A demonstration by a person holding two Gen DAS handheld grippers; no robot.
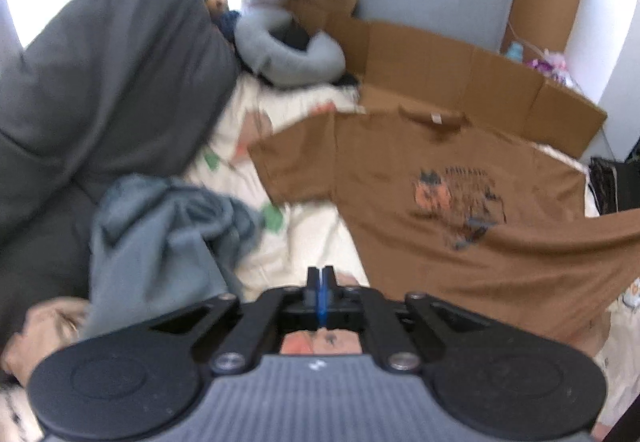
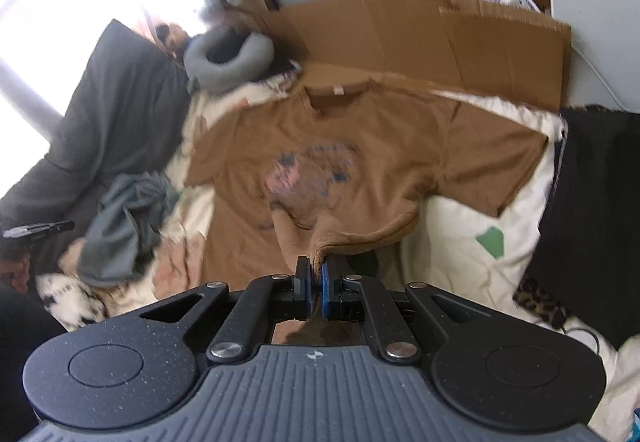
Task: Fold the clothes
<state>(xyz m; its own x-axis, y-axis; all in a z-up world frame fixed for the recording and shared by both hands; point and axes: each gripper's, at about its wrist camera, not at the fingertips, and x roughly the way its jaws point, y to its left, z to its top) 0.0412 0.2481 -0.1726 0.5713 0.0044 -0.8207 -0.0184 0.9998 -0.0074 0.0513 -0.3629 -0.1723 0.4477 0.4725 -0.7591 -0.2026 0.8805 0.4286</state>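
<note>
A brown T-shirt [image 1: 440, 177] with a printed chest picture lies face up on a cream bedsheet [image 1: 312, 242], collar at the far side. My right gripper [image 2: 315, 269] is shut on the near hem of the brown T-shirt [image 2: 360, 161], and the fabric is bunched and lifted at the pads. In the left wrist view that raised hem runs off to the right edge. My left gripper [image 1: 320, 276] is shut just left of the shirt's near corner, with no cloth visible between its fingers. A crumpled grey garment [image 1: 160, 234] lies left of the shirt.
A dark grey pillow [image 1: 100, 81] and a grey neck pillow [image 1: 288, 57] fill the far left. Flattened cardboard [image 1: 460, 73] stands behind the shirt along the wall. A black cloth [image 2: 592, 201] lies at the right of the bed.
</note>
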